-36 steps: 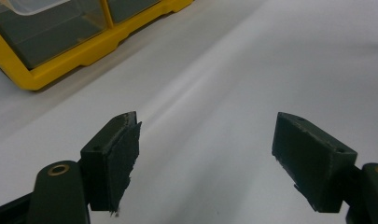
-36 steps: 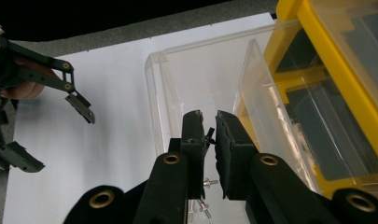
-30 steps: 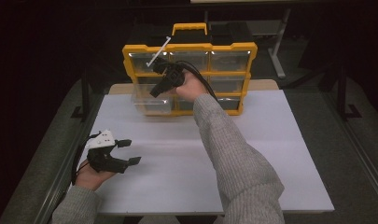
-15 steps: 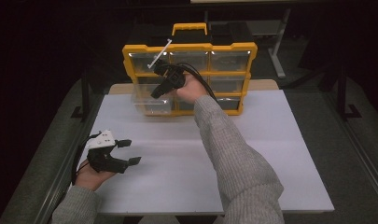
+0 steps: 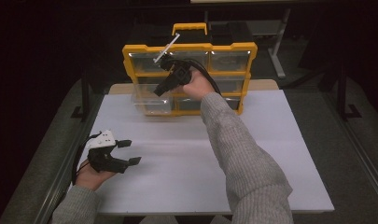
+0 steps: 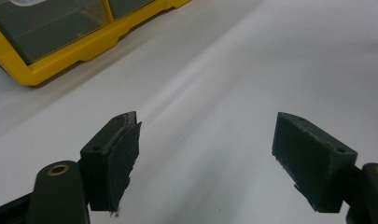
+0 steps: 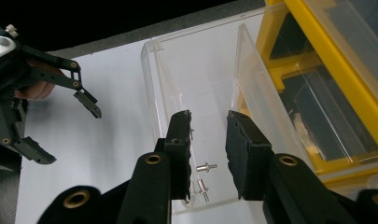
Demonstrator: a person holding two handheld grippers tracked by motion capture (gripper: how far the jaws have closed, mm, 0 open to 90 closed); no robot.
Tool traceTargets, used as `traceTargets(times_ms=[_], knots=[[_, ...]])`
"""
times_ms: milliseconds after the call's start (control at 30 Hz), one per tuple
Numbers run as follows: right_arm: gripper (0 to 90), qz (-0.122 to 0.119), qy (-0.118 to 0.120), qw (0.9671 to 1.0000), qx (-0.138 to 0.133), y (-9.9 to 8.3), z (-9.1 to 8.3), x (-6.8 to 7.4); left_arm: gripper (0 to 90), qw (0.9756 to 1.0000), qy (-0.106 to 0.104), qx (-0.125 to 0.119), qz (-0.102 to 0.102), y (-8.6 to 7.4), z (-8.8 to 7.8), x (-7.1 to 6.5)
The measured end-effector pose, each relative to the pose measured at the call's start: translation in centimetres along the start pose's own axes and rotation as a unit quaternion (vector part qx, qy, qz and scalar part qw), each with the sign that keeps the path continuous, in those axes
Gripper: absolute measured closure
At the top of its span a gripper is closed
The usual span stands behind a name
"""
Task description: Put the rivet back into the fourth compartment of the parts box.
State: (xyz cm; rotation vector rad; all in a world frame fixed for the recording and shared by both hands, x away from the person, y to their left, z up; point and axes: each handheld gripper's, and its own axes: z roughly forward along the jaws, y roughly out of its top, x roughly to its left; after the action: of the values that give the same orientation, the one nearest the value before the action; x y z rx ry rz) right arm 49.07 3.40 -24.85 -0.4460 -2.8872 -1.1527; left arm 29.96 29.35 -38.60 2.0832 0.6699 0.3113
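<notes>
White tabletop (image 5: 270, 154) bears yellow organizer (image 5: 245, 60); left tongs (image 5: 128, 151) gape, right tongs (image 7: 207, 154) slightly parted over clear drawer (image 7: 196, 84).

The table (image 5: 289, 154) carries a white top with a pale wood edge showing at the rear. Metal rails (image 5: 60, 168) run along both long sides. The floor (image 5: 350, 126) beneath is grey. The room beyond is dark; no walls are discernible. A light metal stand (image 5: 276, 51) is visible behind the table at upper right.
</notes>
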Motion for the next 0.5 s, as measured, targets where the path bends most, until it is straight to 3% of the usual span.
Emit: traceTargets(times_ms=[500], knots=[[64.2, 0.000, -0.005, 0.9999, -0.016, 0.0, -2.0, 0.8, 22.5, 1.0000, 0.001, 0.000, 0.002, 0.0, 0.1, 0.1]])
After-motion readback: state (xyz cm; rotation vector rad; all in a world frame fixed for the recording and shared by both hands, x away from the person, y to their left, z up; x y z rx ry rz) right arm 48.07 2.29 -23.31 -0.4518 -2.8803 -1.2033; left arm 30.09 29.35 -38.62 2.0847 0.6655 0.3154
